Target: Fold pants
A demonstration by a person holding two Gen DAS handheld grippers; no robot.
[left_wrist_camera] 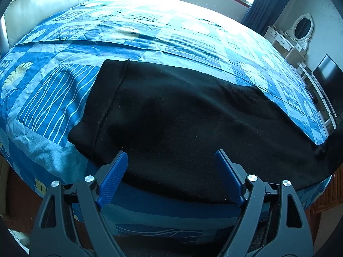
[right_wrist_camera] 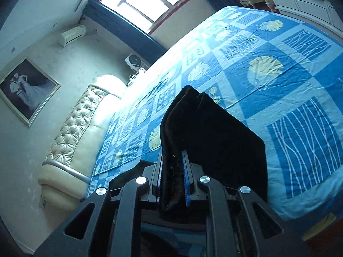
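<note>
Black pants [left_wrist_camera: 182,124] lie flat across the near part of the bed, one hemmed end at the left and the other end rising off the bed at the far right. My left gripper [left_wrist_camera: 171,160] is open, its blue fingertips [left_wrist_camera: 115,171] spread just above the pants' near edge. My right gripper [right_wrist_camera: 173,171] is shut on a bunched part of the pants [right_wrist_camera: 214,132] and holds it lifted above the bed, the cloth draping down to the right.
The bed [left_wrist_camera: 150,32] has a blue patchwork sheet [right_wrist_camera: 278,64] and a cream padded headboard [right_wrist_camera: 81,132]. A window [right_wrist_camera: 145,0], a white dresser with a mirror [left_wrist_camera: 300,32] and a dark screen [left_wrist_camera: 328,75] stand around it.
</note>
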